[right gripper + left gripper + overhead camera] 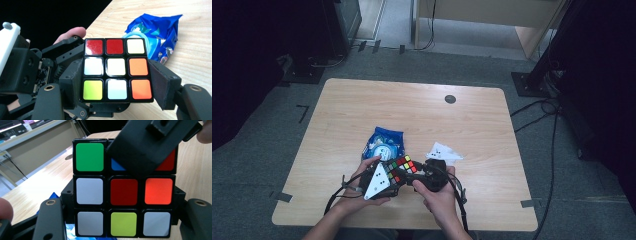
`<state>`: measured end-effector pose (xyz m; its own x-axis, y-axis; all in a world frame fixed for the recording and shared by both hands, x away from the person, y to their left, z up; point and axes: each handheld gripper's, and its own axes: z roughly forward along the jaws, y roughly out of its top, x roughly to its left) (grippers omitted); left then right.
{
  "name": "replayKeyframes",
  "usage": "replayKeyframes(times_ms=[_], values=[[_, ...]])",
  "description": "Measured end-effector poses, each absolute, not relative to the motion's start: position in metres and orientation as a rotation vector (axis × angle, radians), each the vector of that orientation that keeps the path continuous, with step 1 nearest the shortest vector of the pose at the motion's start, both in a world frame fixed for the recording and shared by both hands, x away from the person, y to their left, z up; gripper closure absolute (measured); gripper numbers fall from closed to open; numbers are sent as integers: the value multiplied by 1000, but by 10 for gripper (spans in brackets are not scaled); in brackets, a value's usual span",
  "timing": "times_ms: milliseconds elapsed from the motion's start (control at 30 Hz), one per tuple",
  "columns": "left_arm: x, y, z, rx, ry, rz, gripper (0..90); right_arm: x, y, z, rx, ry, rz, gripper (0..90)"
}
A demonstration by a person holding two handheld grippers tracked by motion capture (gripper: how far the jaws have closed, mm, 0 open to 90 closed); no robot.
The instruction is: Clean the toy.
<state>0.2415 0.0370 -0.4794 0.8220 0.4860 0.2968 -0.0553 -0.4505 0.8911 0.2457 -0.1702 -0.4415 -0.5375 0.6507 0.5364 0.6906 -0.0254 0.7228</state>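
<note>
A scrambled Rubik's cube [403, 166] hangs just above the table's near edge, held between both grippers. My left gripper [393, 176] comes in from the left under its white three-cornered plate. In the left gripper view the cube [123, 192] sits between the two jaws, whose pads [67, 197] press on its lower layers. My right gripper [413, 174] reaches in from the right. In the right gripper view its pads [160, 85] clamp the sides of the cube [116, 70]. One right jaw crosses the cube's top row in the left gripper view.
A crumpled blue snack packet [383, 142] lies on the wooden table [362, 105] just beyond the cube, also seen behind it as the packet [155, 32]. A dark round cable hole [450, 99] sits near the far edge. Cables run over the floor at the right.
</note>
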Motion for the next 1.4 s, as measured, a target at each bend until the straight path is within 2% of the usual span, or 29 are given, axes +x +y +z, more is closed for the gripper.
replayKeyframes(times_ms=[200, 333, 567, 600, 767, 867, 933, 967, 1000, 1033, 1200, 1267, 1400], values=[[258, 53, -479, 1957, 446, 609, 338, 253, -186, -440, -1429, -2125, -1690, 345], [264, 61, -478, 1942, 502, 585, 337, 262, -205, -446, -1543, -2224, -1705, 346], [261, 56, -478, 1946, 480, 562, 338, 284, -223, -492, -1698, -2643, -1466, 360], [260, 55, -477, 1936, 476, 553, 338, 288, -224, -504, -1699, -2727, -1392, 336], [258, 54, -478, 1942, 468, 549, 338, 294, -226, -519, -1720, -2764, -1302, 324], [258, 53, -478, 1946, 465, 546, 338, 293, -225, -519, -1763, -2784, -1291, 425], [257, 53, -477, 1943, 462, 540, 338, 292, -227, -518, -1819, -2765, -1276, 592], [256, 52, -477, 1942, 460, 536, 337, 292, -232, -516, -1853, -2718, -1279, 796], [256, 52, -477, 1939, 458, 535, 337, 292, -232, -516, -1853, -2718, -1279, 796], [255, 51, -477, 1941, 453, 534, 337, 295, -242, -516, -1821, -2547, -1321, 877], [254, 48, -479, 1954, 435, 522, 338, 288, -244, -503, -1685, -2361, -1525, 886], [252, 44, -480, 1962, 418, 511, 338, 273, -227, -473, -1515, -2363, -1729, 885], [248, 39, -481, 1973, 390, 502, 338, 258, -202, -455, -1385, -2388, -1837, 885]])
